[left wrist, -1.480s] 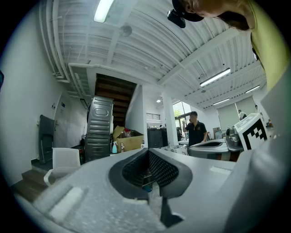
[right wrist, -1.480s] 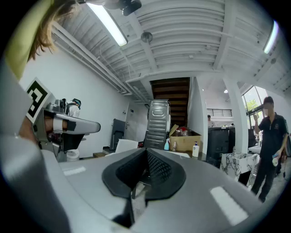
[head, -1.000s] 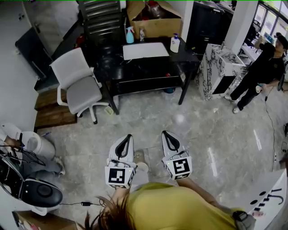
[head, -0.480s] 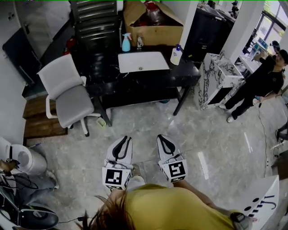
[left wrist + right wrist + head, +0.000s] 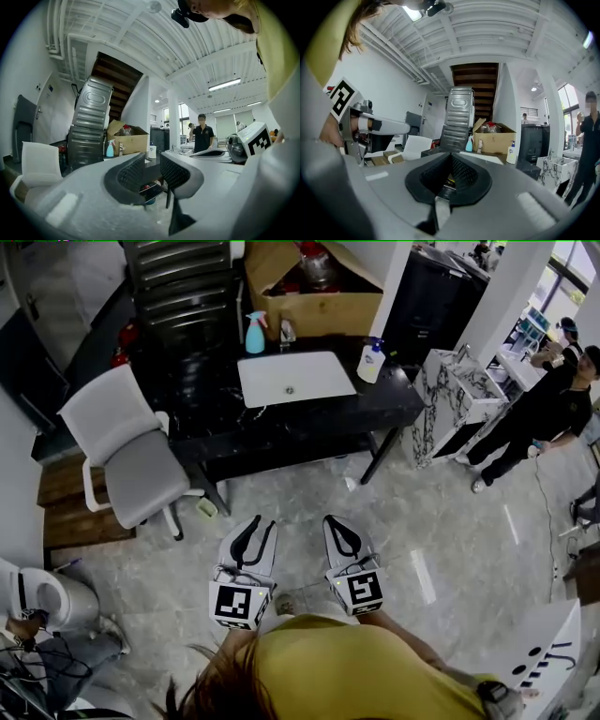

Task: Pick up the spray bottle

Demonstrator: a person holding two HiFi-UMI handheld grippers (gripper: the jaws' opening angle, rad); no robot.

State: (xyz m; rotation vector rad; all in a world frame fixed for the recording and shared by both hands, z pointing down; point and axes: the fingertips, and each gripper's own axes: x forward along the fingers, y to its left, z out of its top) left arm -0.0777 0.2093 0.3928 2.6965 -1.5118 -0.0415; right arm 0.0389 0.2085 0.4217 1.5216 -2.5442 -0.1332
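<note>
Left gripper (image 5: 255, 526): jaws opening, with a narrow gap and nothing between the pads. Right gripper (image 5: 334, 523): jaws closed pad to pad, also empty. Both are held side by side, level, pointing toward the black table (image 5: 394, 404). Ahead of the jaw tips lies a band of bare marble floor (image 5: 309, 488) reaching the table's front edge. It is bounded on the left by the white swivel chair (image 5: 122, 442), which stands at the table's left front corner, and on the right by the marbled cabinet (image 5: 445, 399) past the table's right end. A person in black (image 5: 539, 409) stands beyond that cabinet, well apart. On the tabletop, a white rectangular basin (image 5: 295, 378) occupies the centre. The spray bottle (image 5: 255, 334) stands at the far edge, just left of the basin's far left corner and in front of the cardboard box (image 5: 314, 296). It is upright with its long axis vertical and its white trigger head on top — nozzle direction too small to read. A pump bottle (image 5: 372, 360) stands at the basin's far right corner.
</note>
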